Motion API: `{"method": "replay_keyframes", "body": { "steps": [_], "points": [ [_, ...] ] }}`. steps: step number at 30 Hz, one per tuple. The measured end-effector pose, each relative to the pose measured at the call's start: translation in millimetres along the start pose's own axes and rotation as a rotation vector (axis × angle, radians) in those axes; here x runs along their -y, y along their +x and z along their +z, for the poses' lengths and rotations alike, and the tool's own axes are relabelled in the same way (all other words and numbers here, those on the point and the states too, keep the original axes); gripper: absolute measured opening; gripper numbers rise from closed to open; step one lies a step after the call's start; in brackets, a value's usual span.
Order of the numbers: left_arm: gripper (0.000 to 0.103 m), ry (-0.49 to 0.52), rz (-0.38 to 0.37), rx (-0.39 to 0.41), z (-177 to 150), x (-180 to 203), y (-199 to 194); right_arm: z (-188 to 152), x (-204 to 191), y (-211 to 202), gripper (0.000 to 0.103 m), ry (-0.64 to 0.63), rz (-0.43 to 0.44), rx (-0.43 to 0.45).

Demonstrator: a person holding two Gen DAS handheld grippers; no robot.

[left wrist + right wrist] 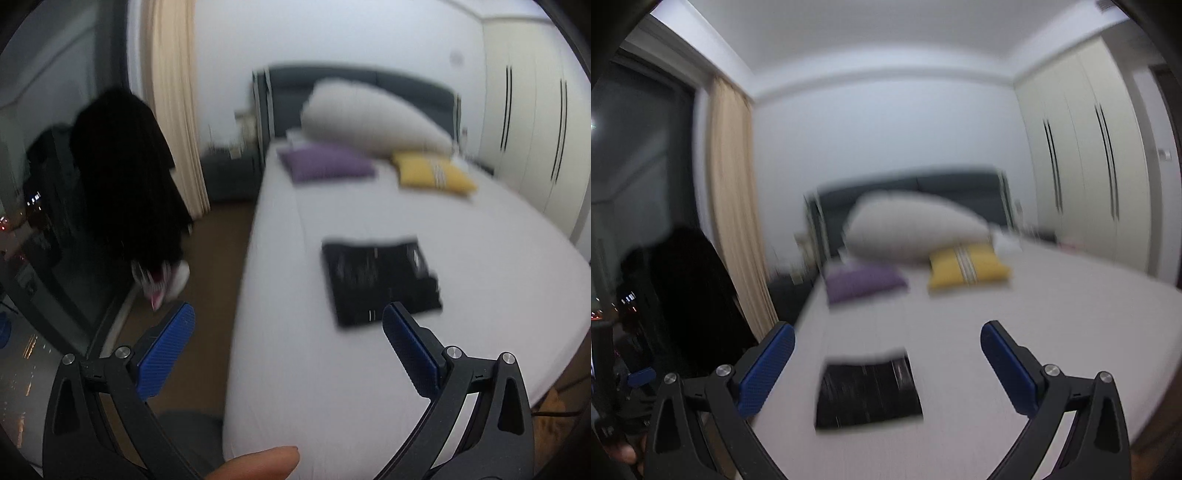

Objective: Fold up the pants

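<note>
Black cloth (125, 177) hangs in a dark heap at the far left, beside the night window, with a cream curtain (173, 110) just to its right. Next comes the left gripper (288, 325), its blue-padded jaws spread wide and gripping nothing, held above the near edge of the bed (369, 387). On the white sheet lie the black pants (380, 280), folded into a flat rectangle, well apart from both tools. Behind them sit a purple cushion (325, 162), a big grey pillow (373, 118) and a yellow cushion (432, 173) against the dark headboard. In the right wrist view, the right gripper (886, 343) is likewise spread and empty, the pants lying below its gap. Pale wardrobe doors (1082, 166) close the right side.
</note>
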State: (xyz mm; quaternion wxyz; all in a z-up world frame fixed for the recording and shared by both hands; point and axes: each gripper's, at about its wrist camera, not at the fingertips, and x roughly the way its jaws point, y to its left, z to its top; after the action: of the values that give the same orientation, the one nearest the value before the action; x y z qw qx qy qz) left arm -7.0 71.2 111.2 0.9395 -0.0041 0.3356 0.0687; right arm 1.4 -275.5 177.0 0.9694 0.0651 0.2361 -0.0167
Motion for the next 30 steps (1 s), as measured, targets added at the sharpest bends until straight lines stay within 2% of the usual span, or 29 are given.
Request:
{"method": "replay_keyframes", "body": {
  "steps": [2,4,9,13,16,30],
  "points": [
    [0.103,0.001,-0.017,-0.073,-12,7,20,-16,2,16,0.103,-0.002,-0.016,-0.079],
    [0.103,0.000,-0.025,-0.108,-27,14,34,-32,1,29,0.103,0.006,-0.027,-0.154],
    [0.103,0.007,-0.036,-0.144,-48,29,53,-49,-11,49,0.103,-0.012,-0.034,-0.234],
    [0.103,0.002,-0.044,-0.159,-49,32,84,-59,-18,59,0.103,-0.035,-0.036,-0.258],
    [0.103,0.001,-0.048,-0.167,-48,34,92,-64,-22,63,0.103,-0.046,-0.042,-0.271],
    [0.103,0.002,-0.040,-0.198,-49,34,101,-72,-34,65,0.103,-0.062,-0.044,-0.319]
  ]
}}
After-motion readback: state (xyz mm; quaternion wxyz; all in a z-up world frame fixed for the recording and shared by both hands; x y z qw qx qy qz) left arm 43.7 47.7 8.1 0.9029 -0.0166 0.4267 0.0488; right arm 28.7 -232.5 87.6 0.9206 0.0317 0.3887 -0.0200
